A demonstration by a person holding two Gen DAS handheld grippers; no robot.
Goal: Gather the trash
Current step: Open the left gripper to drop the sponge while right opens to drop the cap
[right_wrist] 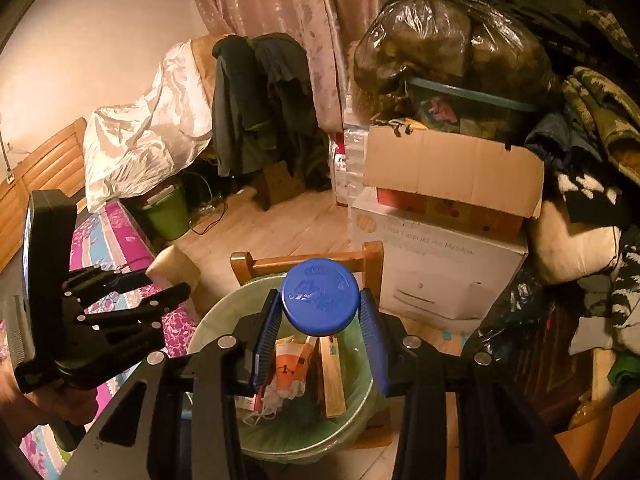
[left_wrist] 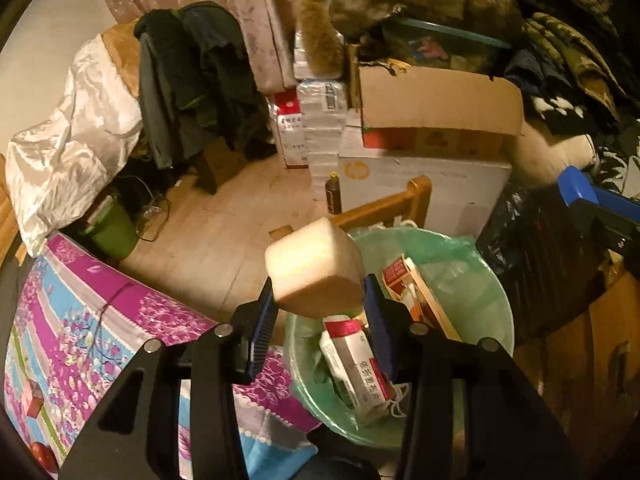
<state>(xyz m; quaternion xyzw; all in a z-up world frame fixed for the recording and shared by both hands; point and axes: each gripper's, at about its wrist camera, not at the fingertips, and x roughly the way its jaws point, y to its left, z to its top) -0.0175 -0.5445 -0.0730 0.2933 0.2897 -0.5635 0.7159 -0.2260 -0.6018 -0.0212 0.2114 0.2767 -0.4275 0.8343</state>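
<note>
Blue pads of my left tongs [left_wrist: 320,312] squeeze a cream foam block [left_wrist: 314,266], right above the bin with the green bag [left_wrist: 480,280]. My right tongs [right_wrist: 318,320] squeeze a round blue lid [right_wrist: 319,296] over the same bin. Boxes and papers [right_wrist: 296,364] lie inside it. A flowery cloth [left_wrist: 80,320] is beside the bin.

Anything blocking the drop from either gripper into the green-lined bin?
Nothing visible. The left gripper holds a beige block over the green-lined bin; the right gripper holds a blue round cap above its open mouth.
</note>
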